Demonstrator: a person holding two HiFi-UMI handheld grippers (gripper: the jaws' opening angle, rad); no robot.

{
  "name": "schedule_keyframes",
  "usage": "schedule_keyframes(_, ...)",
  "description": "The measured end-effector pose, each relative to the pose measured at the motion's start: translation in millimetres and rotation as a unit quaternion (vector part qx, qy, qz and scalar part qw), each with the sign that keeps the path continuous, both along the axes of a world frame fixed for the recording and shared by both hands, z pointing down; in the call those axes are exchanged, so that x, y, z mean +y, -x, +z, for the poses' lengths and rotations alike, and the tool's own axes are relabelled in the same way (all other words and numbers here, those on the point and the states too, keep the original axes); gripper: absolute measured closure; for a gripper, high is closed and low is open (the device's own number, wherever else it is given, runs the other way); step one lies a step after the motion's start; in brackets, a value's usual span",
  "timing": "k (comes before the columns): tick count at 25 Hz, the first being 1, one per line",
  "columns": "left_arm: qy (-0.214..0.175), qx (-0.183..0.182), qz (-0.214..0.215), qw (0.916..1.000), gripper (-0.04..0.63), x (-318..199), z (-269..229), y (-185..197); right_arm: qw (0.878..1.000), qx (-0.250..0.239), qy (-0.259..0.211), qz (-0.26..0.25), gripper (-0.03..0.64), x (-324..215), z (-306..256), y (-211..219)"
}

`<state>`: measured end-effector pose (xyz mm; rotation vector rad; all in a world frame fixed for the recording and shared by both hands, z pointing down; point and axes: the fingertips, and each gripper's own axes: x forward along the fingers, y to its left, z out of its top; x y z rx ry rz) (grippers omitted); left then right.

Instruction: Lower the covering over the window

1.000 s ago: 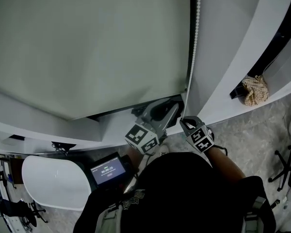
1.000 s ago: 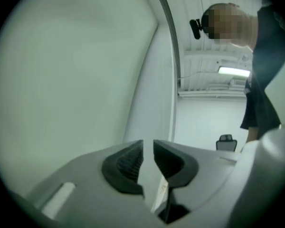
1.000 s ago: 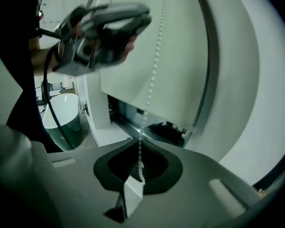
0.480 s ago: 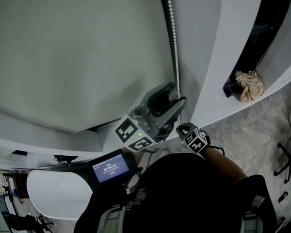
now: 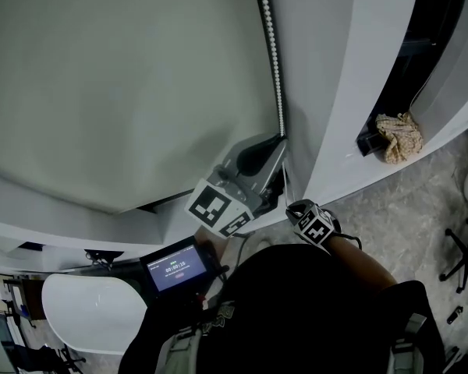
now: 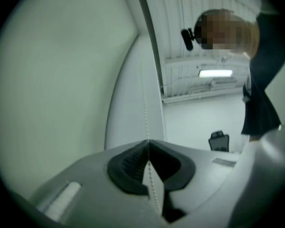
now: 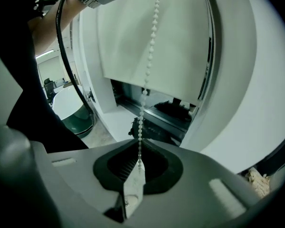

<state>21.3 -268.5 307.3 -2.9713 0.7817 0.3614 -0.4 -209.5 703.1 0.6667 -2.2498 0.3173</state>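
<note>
A pale roller blind (image 5: 125, 76) hangs over most of the window, its bottom edge just above the sill. The white bead chain (image 5: 274, 61) runs down its right side. My left gripper (image 5: 281, 141) points slightly upward at the chain. Its jaws have just been closing and now stand shut on the bead chain (image 6: 144, 103), pinched at the left gripper's (image 6: 147, 142) tips. Lower down, my right gripper (image 5: 296, 205) points downward and its pads still pinch the same chain (image 7: 149, 42) at the right gripper's (image 7: 139, 146) tips, though the jaws have eased a touch. Beneath the blind (image 7: 147, 32) a dark window gap shows.
A white window frame post (image 5: 343, 92) stands right of the chain. A crumpled cloth (image 5: 394, 139) lies on a ledge at the right. Below me are a white round table (image 5: 86, 310), a lit screen (image 5: 174, 267) and an office chair (image 5: 464, 263).
My left gripper rose along the chain, stood open half a second ago, and is now shut on it higher up. The right gripper sank a little with the chain.
</note>
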Motion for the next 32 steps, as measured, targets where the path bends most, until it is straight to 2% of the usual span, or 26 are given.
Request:
schedule_keyframes(2, 0.012, -0.065, -0.02, 0.9976, 0.588, -6.9, 42.9, 1.7, 0.999, -0.008, 0.035, 0.012, 0.58, 9.8, 10.3, -8.0)
schedule_keyframes(3, 0.031, -0.082, -0.026, 0.9958, 0.588, -11.5, 69.1, 6.0, 0.998, -0.031, 0.046, 0.032, 0.537, 10.9, 8.8, -12.4)
schedule_keyframes(4, 0.055, -0.091, -0.033, 0.9938, 0.588, -16.3, 94.8, 12.4, 0.995, -0.063, 0.047, 0.055, 0.526, 9.0, -0.2, -16.4)
schedule_keyframes(5, 0.083, -0.096, -0.041, 0.9911, 0.588, -20.3, 118.8, 19.7, 0.992, -0.099, 0.037, 0.075, 0.526, 5.1, -16.7, -19.5)
schedule_keyframes(7, 0.132, -0.114, -0.052, 0.9832, 0.588, -23.0, 162.9, 31.4, 0.98, -0.174, -0.021, 0.097, 0.546, -5.2, -69.7, -22.2)
schedule_keyframes(9, 0.167, -0.152, -0.052, 0.9727, 0.588, -14.9, 207.0, 35.6, 0.957, -0.254, -0.091, 0.108, 0.548, -15.1, -140.6, -21.6)
schedule_keyframes(12, 0.207, -0.214, -0.042, 0.9537, 0.588, 6.1, 269.8, 34.8, 0.902, -0.38, -0.173, 0.108, 0.551, -30.2, -262.5, -15.8)
schedule_keyframes(13, 0.219, -0.225, -0.039, 0.9487, 0.588, 11.9, 288.0, 34.9, 0.883, -0.413, -0.197, 0.102, 0.551, -35.5, -302.5, -12.6)
schedule_keyframes(14, 0.228, -0.232, -0.037, 0.9449, 0.588, 17.4, 304.6, 34.9, 0.871, -0.43, -0.216, 0.097, 0.552, -40.5, -335.8, -9.6)
schedule_keyframes(17, 0.249, -0.245, -0.024, 0.9366, 0.588, 38.9, 337.0, 30.1, 0.866, -0.42, -0.254, 0.096, 0.531, -52.9, -400.2, -4.8)
schedule_keyframes(19, 0.259, -0.244, -0.015, 0.9344, 0.588, 51.7, 345.1, 26.2, 0.859, -0.423, -0.274, 0.086, 0.518, -54.5, -437.5, -1.3)
schedule_keyframes(23, 0.265, -0.238, -0.009, 0.9342, 0.592, 60.5, 345.7, 25.6, 0.838, -0.429, -0.334, 0.037, 0.506, -50.5, -514.1, 8.6)
schedule_keyframes(28, 0.27, -0.233, -0.013, 0.9344, 0.592, 62.6, 347.0, 34.7, 0.83, -0.429, -0.355, 0.022, 0.508, -60.8, -575.0, 13.4)
schedule_keyframes(32, 0.281, -0.221, -0.017, 0.9337, 0.592, 61.2, 347.8, 41.3, 0.827, -0.423, -0.368, 0.03, 0.597, -72.5, -584.9, 9.7)
